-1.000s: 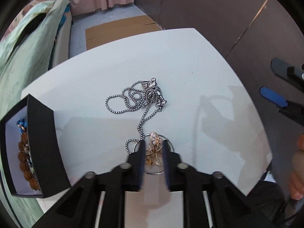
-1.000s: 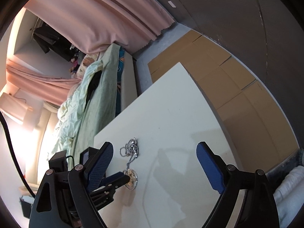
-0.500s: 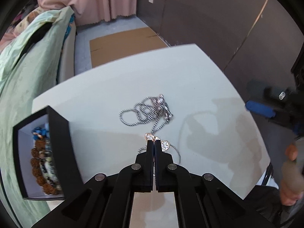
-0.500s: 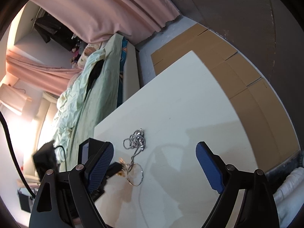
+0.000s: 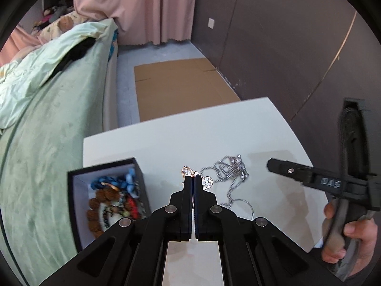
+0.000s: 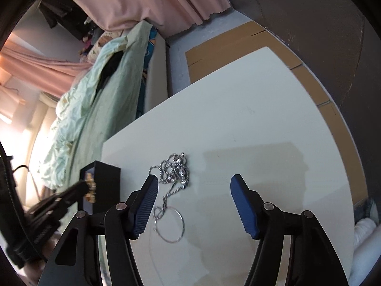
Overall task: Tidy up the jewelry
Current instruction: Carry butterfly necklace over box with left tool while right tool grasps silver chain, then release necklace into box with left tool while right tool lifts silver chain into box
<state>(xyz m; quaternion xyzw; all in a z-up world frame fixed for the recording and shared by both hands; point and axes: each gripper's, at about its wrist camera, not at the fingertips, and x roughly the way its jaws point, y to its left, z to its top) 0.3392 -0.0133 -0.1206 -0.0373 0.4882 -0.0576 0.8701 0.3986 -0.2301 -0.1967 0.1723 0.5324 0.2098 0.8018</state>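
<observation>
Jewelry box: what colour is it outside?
Black jewelry box, pale lining inside; clearest in the left wrist view.

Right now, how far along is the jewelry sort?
Done: beaded bracelets already lie in the black box. In hand: left gripper is shut on a gold ornament, lifted near the box. Left: silver chain and hoop on the table; right gripper, closing, holds nothing.

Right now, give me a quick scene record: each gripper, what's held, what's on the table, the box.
left gripper: shut on gold pendant, held above the table
right gripper: closing, nothing between its fingers, over the silver chain necklace
white table: silver chain necklace, thin wire hoop
black jewelry box: open, at the table edge, holds beaded bracelets
</observation>
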